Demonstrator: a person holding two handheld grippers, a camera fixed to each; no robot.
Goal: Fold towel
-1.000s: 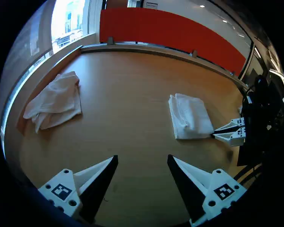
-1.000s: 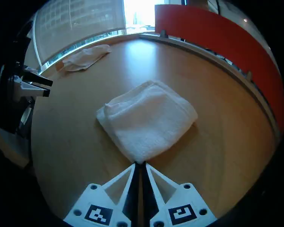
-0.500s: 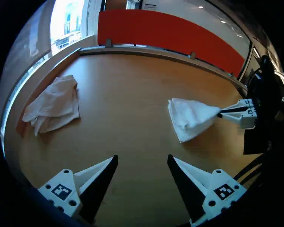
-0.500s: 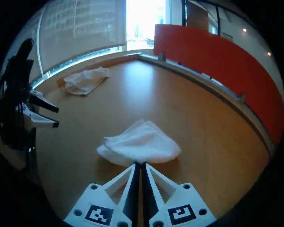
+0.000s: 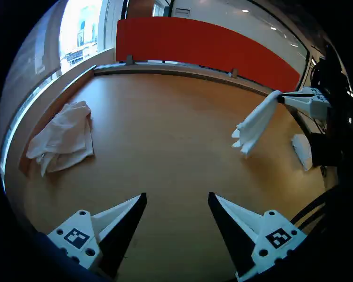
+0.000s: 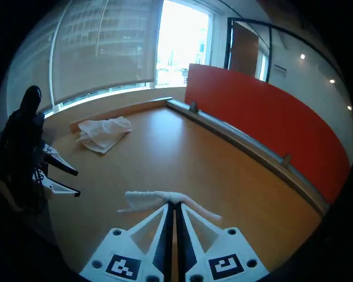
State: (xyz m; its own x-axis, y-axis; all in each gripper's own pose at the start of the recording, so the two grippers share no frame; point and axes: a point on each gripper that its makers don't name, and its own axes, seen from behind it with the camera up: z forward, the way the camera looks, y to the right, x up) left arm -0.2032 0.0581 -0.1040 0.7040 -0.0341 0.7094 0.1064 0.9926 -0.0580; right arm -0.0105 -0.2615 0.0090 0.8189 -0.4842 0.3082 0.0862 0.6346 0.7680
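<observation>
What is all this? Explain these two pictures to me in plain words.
A person holds a two-finger gripper in each hand, and a camera rides on each. The left gripper view looks along the left gripper, whose fingers stand open over the wooden table. The right gripper view looks along the right gripper, shut on a white towel that hangs above the table. A crumpled towel lies near the window.

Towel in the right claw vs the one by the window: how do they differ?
The held towel hangs above the table, pinched at one end by the right claw; the window towel lies on it, untouched. The held towel droops in a narrow strip; the window towel is a loose, spread heap. Both are white cloth.
</observation>
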